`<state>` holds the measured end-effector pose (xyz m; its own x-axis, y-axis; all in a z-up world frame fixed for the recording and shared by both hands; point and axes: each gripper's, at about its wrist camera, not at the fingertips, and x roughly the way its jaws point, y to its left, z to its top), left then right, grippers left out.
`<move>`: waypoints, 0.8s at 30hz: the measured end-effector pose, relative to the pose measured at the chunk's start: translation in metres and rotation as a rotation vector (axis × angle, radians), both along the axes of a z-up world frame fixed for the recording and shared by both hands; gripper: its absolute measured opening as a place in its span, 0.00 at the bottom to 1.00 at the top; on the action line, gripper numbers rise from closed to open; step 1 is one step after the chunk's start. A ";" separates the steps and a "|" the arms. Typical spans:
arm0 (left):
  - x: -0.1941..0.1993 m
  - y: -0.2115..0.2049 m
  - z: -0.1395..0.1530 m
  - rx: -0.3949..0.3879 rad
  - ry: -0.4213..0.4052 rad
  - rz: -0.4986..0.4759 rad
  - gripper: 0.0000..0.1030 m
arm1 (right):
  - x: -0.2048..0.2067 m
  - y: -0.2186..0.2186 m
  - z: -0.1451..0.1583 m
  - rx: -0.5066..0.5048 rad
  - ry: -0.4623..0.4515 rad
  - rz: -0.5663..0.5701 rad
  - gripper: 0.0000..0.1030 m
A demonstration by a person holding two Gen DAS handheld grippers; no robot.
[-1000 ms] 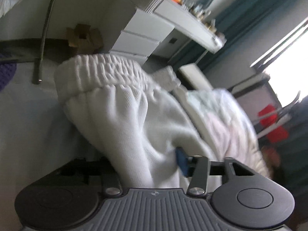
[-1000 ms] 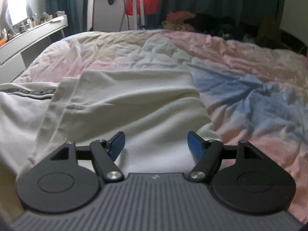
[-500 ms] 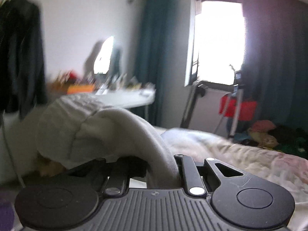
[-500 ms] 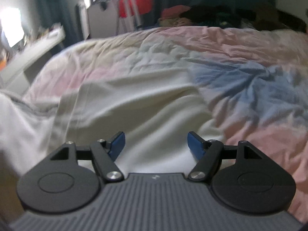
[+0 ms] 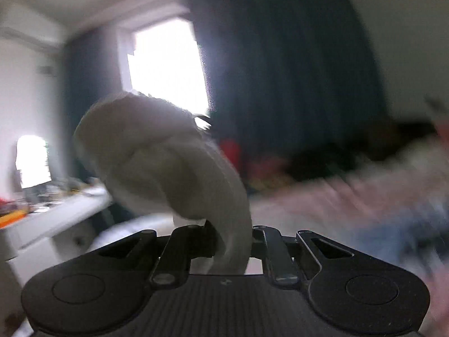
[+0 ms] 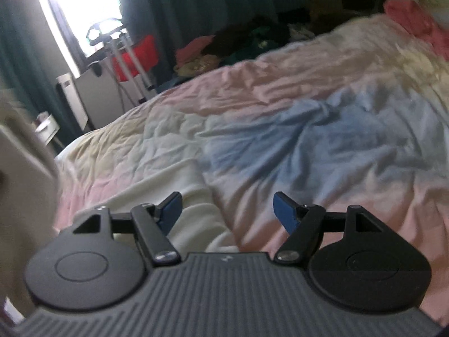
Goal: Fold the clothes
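Observation:
My left gripper (image 5: 233, 238) is shut on the white garment (image 5: 168, 163), which bunches up over the fingers and is lifted high above the bed. The same white garment shows as a blur at the left edge of the right wrist view (image 6: 25, 174). My right gripper (image 6: 227, 207) is open and empty, just above a folded cream garment (image 6: 179, 193) that lies on the pastel bedspread (image 6: 308, 129).
A white desk (image 5: 53, 221) with clutter stands to the left. A bright window (image 5: 165, 67) and dark curtains (image 5: 280, 70) are behind. A pile of clothes (image 6: 238, 47) lies past the bed, a pink cloth (image 6: 412, 19) at its far right.
My left gripper has swung up and to the right with the white garment. My right gripper has tilted and shifted right over the bed, still open.

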<state>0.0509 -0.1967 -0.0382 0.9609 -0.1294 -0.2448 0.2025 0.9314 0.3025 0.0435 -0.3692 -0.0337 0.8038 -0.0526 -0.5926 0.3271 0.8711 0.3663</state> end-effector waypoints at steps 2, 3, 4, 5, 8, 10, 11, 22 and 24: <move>0.003 -0.021 -0.032 0.033 0.097 -0.033 0.15 | -0.002 -0.007 -0.006 0.048 0.020 -0.001 0.71; 0.005 -0.029 -0.046 0.043 0.138 -0.044 0.16 | -0.002 -0.010 -0.011 0.070 0.033 -0.010 0.71; 0.007 -0.037 -0.061 0.053 0.179 -0.055 0.18 | -0.003 -0.013 -0.016 0.091 0.048 -0.020 0.71; 0.008 -0.043 -0.070 0.058 0.198 -0.060 0.18 | -0.004 -0.017 -0.020 0.128 0.046 -0.032 0.70; 0.007 -0.043 -0.068 0.032 0.186 -0.059 0.24 | -0.008 -0.030 -0.030 0.240 0.040 -0.069 0.71; 0.006 -0.035 -0.062 0.012 0.211 -0.085 0.29 | -0.010 -0.037 -0.035 0.303 0.033 -0.102 0.72; 0.002 -0.031 -0.058 0.014 0.223 -0.108 0.38 | -0.012 -0.040 -0.036 0.330 0.019 -0.130 0.72; -0.071 0.061 -0.045 0.063 0.272 -0.219 0.69 | -0.032 -0.047 -0.064 0.800 -0.077 -0.112 0.72; -0.081 0.073 -0.044 0.056 0.262 -0.192 0.69 | -0.030 -0.045 -0.062 0.820 -0.102 -0.105 0.72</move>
<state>-0.0298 -0.1232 -0.0826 0.8233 -0.2817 -0.4927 0.4511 0.8517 0.2667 0.0131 -0.4140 -0.0960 0.8705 0.2868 -0.4001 0.3226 0.2816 0.9037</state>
